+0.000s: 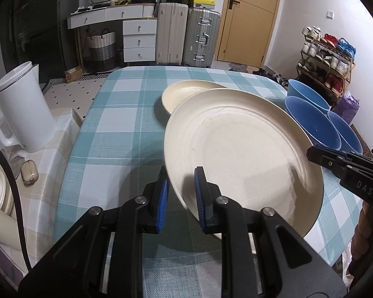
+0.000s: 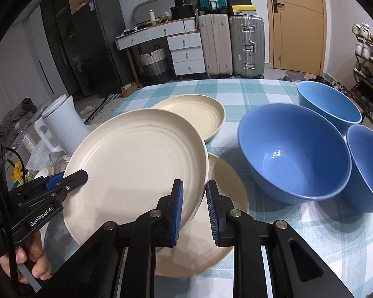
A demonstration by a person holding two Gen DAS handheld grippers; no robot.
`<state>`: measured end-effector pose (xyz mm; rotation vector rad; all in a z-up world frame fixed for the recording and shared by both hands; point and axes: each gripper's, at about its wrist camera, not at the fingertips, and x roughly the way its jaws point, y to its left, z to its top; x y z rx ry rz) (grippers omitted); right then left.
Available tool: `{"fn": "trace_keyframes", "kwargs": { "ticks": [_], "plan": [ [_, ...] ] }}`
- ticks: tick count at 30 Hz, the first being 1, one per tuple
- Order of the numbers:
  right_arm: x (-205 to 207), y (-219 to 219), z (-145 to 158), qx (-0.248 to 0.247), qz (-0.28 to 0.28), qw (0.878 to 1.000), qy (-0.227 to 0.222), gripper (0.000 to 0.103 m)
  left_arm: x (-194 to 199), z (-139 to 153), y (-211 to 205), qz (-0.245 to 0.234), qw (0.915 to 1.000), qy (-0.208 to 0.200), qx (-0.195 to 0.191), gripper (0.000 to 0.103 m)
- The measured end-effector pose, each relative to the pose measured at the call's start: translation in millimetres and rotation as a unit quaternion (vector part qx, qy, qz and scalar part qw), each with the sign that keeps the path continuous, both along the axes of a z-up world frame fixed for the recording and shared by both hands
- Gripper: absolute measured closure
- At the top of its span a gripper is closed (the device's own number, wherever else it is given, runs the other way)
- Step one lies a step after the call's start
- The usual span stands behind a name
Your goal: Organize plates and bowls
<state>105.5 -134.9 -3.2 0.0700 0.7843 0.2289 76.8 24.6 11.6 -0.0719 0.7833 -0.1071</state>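
Both grippers clamp one cream plate (image 2: 134, 164) by opposite rims: left gripper (image 1: 180, 196), right gripper (image 2: 194, 208). Plate tilted, above a second plate (image 2: 223, 223) on the table (image 1: 116, 129). Third plate (image 2: 194, 114) behind; bowls (image 2: 296, 154) close right.

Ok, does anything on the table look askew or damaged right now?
Nothing looks spilled. The large cream plate is tilted off the table, clamped at opposite rims by the left hand-held gripper and right hand-held gripper. A thin curved line on its far inner face could be a scratch or a crack; I cannot tell which.
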Motion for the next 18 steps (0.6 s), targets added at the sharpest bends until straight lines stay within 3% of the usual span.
{"fn": "trace_keyframes", "kwargs": {
  "ticks": [18],
  "plan": [
    [-6.2, -19.1, -24.0, -0.008, -0.024, 0.999, 0.022, 0.083, 8.7, -23.4, -25.8, -0.026, 0.9994, 0.011, 0.017, 0.087]
  ]
}}
